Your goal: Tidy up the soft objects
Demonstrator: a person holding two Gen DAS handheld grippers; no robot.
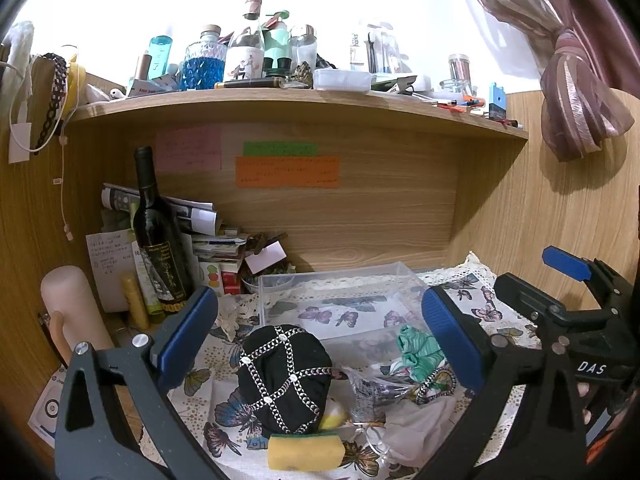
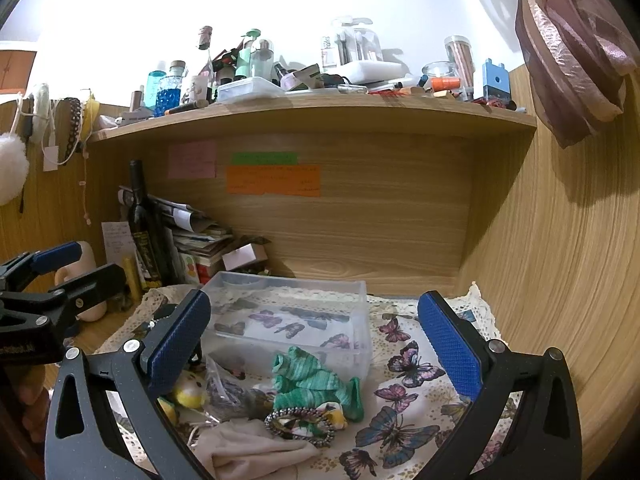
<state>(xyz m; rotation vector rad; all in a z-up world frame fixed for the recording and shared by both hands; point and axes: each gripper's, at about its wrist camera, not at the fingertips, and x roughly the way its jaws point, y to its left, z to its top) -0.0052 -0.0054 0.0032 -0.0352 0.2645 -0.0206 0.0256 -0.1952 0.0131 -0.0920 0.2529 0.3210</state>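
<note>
A clear plastic box stands on the butterfly cloth; it also shows in the right wrist view. In front of it lie a black chained pouch, a yellow sponge, a green crumpled cloth, a beige cloth, a beaded ring and a small yellow toy. My left gripper is open above the pouch. My right gripper is open above the green cloth.
A dark wine bottle and stacked papers stand at the back left. A pink cylinder is at the left. The wooden shelf overhead carries several bottles. A curtain hangs at the right.
</note>
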